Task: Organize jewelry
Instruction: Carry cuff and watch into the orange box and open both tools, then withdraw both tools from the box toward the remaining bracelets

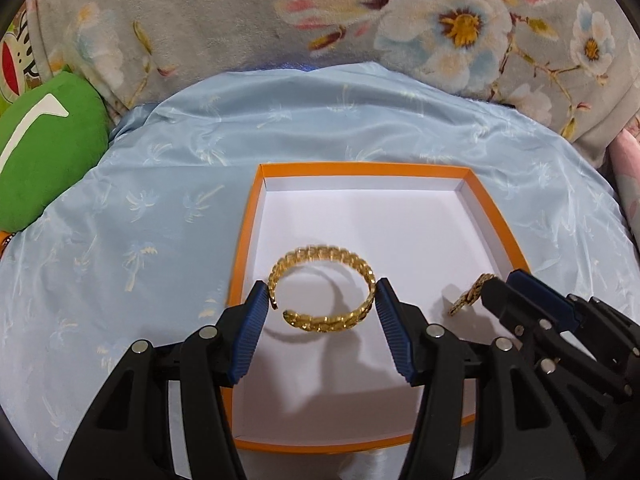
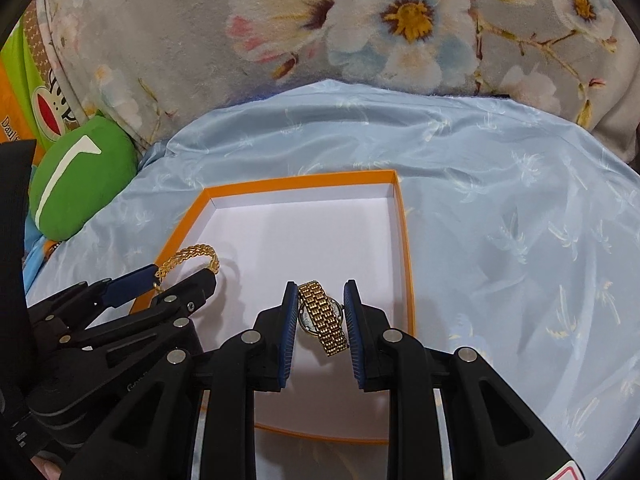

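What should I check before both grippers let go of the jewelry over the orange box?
1. Gold bangle pinched in left gripper: ok.
2. Gold watch pinched in right gripper: ok.
3. Both pieces over the orange box: ok.
4. Box floor bare under them: ok.
5. Grippers apart from each other: ok, but close.
6. Height above box floor: cannot tell.

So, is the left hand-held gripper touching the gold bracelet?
Touching. In the left wrist view, both blue pads of the left hand-held gripper press against opposite sides of the gold bracelet, which hangs above the orange box floor, casting a shadow.
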A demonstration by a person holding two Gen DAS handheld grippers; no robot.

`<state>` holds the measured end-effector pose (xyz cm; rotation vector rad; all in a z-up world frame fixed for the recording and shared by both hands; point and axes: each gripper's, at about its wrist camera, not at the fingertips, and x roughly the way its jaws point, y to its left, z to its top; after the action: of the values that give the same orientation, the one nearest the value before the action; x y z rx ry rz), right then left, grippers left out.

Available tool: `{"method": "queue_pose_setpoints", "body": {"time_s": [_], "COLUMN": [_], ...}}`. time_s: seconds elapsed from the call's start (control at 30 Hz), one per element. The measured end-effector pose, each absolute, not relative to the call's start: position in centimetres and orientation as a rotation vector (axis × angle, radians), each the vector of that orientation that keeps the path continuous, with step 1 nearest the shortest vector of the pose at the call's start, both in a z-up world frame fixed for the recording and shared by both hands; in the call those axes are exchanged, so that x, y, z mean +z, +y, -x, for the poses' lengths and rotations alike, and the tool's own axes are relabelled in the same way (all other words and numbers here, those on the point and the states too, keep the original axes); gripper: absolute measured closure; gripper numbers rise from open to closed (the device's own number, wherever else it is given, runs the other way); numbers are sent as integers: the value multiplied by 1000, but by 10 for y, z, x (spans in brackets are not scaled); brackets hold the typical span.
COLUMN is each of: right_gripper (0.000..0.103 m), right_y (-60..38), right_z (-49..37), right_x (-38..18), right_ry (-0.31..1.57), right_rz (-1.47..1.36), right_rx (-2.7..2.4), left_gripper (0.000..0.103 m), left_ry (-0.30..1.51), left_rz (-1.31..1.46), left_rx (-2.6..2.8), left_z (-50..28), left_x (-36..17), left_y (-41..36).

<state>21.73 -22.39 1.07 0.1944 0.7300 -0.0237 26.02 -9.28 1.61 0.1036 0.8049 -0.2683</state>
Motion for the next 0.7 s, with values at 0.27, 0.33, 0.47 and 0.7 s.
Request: {"method": "queue_pose_setpoints", "body": {"time_s": [0.27,0.33,0.47,0.7], "right_gripper": [70,70,85,92], "right_y": [-232,-233,-228,-217], "right_z": [-199,-192,-183,-170], "right_x": [13,10,0,-7], "right_ry": [725,735,784,816], "right_rz": [-221,-228,-200,-162], "right_rx": [-44,-43,-54,-60], "left_gripper": [25,25,26,29], "left_ry": [836,832,832,862], "left_rz": [-134,-138,-185,-236], "left_rx": [-255,-259,-257,-253], "left_z": [-254,-248,-237,-221], "left_x": [6,7,4,-3], "left_y": [-92,-90,-92,-91]}}
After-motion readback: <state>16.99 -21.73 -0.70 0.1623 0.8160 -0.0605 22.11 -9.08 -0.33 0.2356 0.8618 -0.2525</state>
